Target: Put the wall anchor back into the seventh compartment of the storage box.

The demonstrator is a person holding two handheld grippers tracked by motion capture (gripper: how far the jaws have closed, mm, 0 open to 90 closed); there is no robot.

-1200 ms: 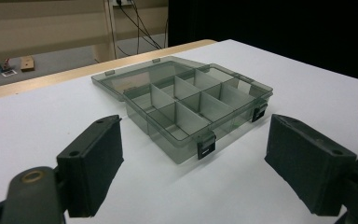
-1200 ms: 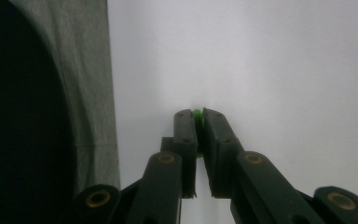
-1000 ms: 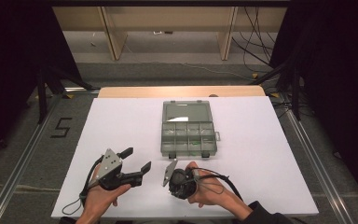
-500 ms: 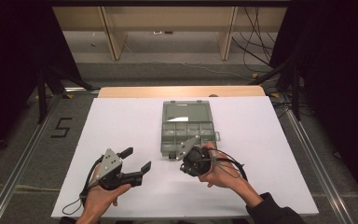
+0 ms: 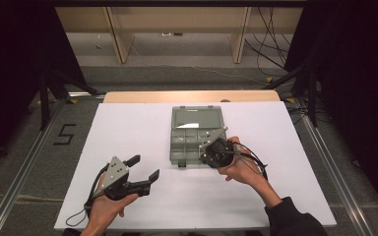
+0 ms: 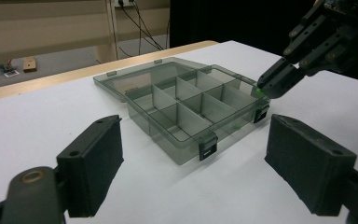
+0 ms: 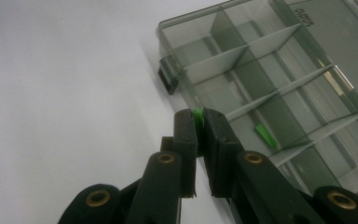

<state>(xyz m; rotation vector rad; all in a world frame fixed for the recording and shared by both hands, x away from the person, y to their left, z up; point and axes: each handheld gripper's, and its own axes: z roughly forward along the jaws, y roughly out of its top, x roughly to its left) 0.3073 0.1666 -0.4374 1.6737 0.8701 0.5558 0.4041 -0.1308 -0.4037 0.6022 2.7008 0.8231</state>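
Observation:
A clear grey compartment box point(image 5: 187, 145) lies in the middle of the white table with its lid folded back. My right gripper point(image 5: 205, 158) hovers over the box's near right corner, shut on a small green piece point(image 7: 198, 113) pinched at the jaw tips. The left gripper view shows that gripper point(image 6: 263, 86) and its green piece point(image 6: 259, 92) just above the box rim point(image 6: 223, 126). A second green piece point(image 7: 265, 136) lies inside one compartment. At the table's front left, my left gripper point(image 5: 143, 167) is open with nothing between its jaws and faces the box.
The white table point(image 5: 128, 128) has bare room left and right of the box. Two black latches point(image 6: 207, 151) stick out from the box's front wall. Beyond the far table edge stand wooden legs point(image 5: 118, 34) and loose cables point(image 5: 270, 29) on the floor.
My right gripper has moved away from the table's front edge, up and to the right, to the box's near right corner. The left gripper has stayed where it was.

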